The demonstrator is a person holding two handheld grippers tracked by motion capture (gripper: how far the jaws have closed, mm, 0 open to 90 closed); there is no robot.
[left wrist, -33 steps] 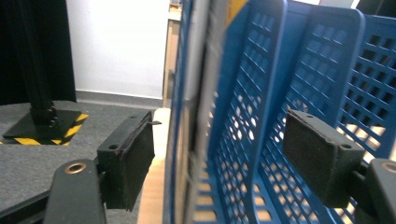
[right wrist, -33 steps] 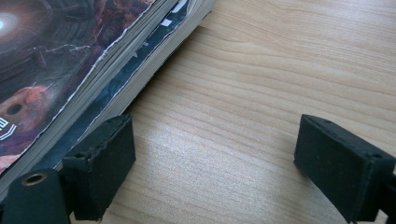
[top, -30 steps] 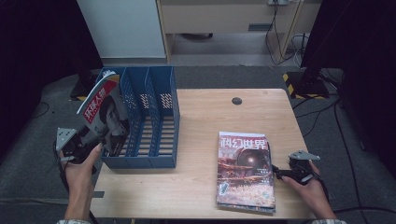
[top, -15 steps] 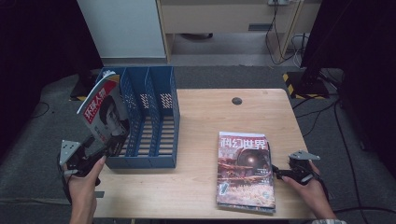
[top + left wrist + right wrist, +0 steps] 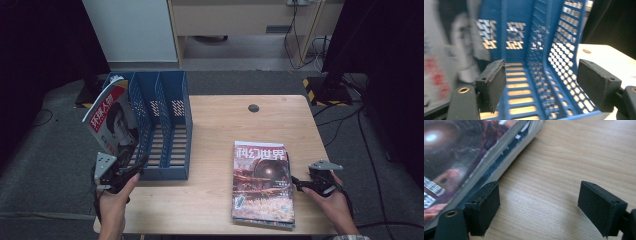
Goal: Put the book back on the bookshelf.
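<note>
The left gripper [image 5: 131, 170] has drawn back near the front of the blue slotted plastic file rack [image 5: 170, 125], jaws released and empty; the red-titled portrait magazine [image 5: 111, 120] now leans unsupported in the leftmost slot and may topple outward. The right gripper [image 5: 299, 182], jaws just narrowing yet gripping nothing, sits at the right edge of the dark science-fiction magazine stack [image 5: 261, 182]; a shallow bite could lift only the cover.

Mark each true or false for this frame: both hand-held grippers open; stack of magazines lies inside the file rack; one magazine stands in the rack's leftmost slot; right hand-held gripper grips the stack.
1. Left hand-held gripper and right hand-held gripper are open: true.
2. The magazine stack lies in the blue file rack: false, it lies flat on the table.
3. A red-titled magazine stands in the leftmost slot: true.
4. Right hand-held gripper grips the stack: false, nothing sits between its jaws.
</note>
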